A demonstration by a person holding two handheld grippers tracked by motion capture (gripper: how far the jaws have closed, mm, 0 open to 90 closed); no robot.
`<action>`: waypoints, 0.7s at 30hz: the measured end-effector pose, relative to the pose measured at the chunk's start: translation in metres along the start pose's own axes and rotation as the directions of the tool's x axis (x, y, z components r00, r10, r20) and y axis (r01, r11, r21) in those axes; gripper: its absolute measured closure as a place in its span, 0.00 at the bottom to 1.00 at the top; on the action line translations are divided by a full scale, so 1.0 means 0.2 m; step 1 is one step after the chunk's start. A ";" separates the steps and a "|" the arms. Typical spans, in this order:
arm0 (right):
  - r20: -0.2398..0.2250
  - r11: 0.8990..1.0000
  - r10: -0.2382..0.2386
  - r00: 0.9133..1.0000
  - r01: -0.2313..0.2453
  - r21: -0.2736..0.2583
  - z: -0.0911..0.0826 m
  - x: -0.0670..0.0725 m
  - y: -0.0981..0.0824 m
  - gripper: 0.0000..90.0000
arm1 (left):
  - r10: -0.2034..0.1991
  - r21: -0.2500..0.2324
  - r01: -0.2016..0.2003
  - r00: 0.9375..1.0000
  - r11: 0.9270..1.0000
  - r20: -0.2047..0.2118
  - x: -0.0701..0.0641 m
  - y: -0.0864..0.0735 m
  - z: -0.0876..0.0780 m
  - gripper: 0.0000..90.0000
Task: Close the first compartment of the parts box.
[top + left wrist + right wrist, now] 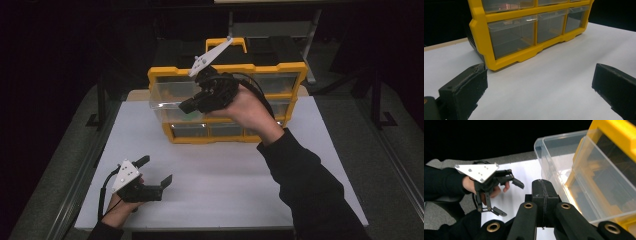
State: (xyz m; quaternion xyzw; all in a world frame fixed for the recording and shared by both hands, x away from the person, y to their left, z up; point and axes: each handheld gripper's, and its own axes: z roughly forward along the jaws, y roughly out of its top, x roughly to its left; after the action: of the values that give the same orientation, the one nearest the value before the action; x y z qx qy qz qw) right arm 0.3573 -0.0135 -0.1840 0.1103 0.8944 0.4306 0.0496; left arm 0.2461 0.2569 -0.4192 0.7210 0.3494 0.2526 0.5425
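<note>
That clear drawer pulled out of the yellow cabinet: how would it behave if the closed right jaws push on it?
The clear drawer looks thin-walled plastic, so probably light and a bit flexible. It hangs out of the yellow cabinet, so a push from the right gripper likely slides it in; skewed, it may jam. Smooth walls look slippery.

The high view looks down and forward over the white surface, the yellow drawer cabinet at upper centre. The left claw view sits low, close to the cabinet's front. The right claw view looks steeply down beside its clear drawer, sharing the left claw.
</note>
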 end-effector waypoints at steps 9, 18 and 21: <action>0.004 1.000 0.001 1.000 -0.001 -0.016 0.02 -0.02 -0.01 1.00 | 0.009 0.011 -0.010 1.000 1.000 0.012 0.01 0.00 -0.02 0.00; 0.026 1.000 0.011 1.000 -0.010 -0.017 0.04 -0.06 0.01 1.00 | 0.018 0.016 -0.019 0.999 1.000 0.031 0.03 0.00 -0.04 0.00; 0.041 1.000 0.019 0.999 -0.018 -0.019 0.04 -0.09 0.02 1.00 | 0.023 0.033 -0.025 0.999 0.999 0.040 0.04 -0.01 -0.05 0.00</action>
State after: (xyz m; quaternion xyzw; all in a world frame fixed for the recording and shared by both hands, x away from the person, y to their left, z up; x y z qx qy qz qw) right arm 0.3763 -0.0081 -0.1862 0.1270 0.8882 0.4368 0.0651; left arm 0.2428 0.2702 -0.4182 0.7389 0.3341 0.2390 0.5342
